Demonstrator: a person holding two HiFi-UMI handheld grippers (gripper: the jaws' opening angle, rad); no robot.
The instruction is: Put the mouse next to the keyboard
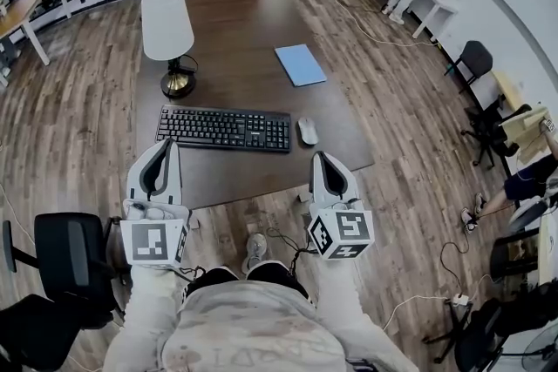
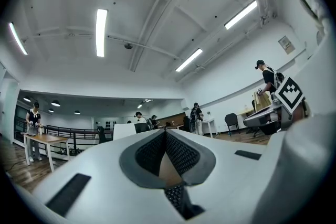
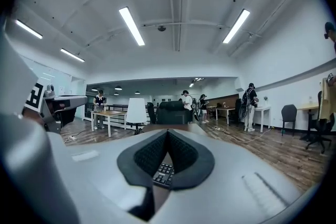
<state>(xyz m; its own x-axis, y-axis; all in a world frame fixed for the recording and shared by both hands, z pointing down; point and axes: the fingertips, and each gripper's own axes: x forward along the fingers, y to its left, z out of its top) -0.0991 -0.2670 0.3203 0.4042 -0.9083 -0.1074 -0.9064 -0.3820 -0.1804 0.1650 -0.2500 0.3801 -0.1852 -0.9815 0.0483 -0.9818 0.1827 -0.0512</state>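
Jaws together, left hand-held gripper (image 1: 164,145) empty, right hand-held gripper (image 1: 321,158) empty

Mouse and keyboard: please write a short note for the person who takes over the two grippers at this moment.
Left gripper: jaws together, nothing between them, held at the near edge of the desk.
Right gripper: jaws together, empty, also at the near edge.
Things: the keyboard lies flat near the front of the desk. The mouse lies just off its right end, with a narrow gap between them. A lamp and a blue folder are farther back.
Done: the mouse appears to be next to the keyboard already.
Left: probably nothing; only confirm the placement.
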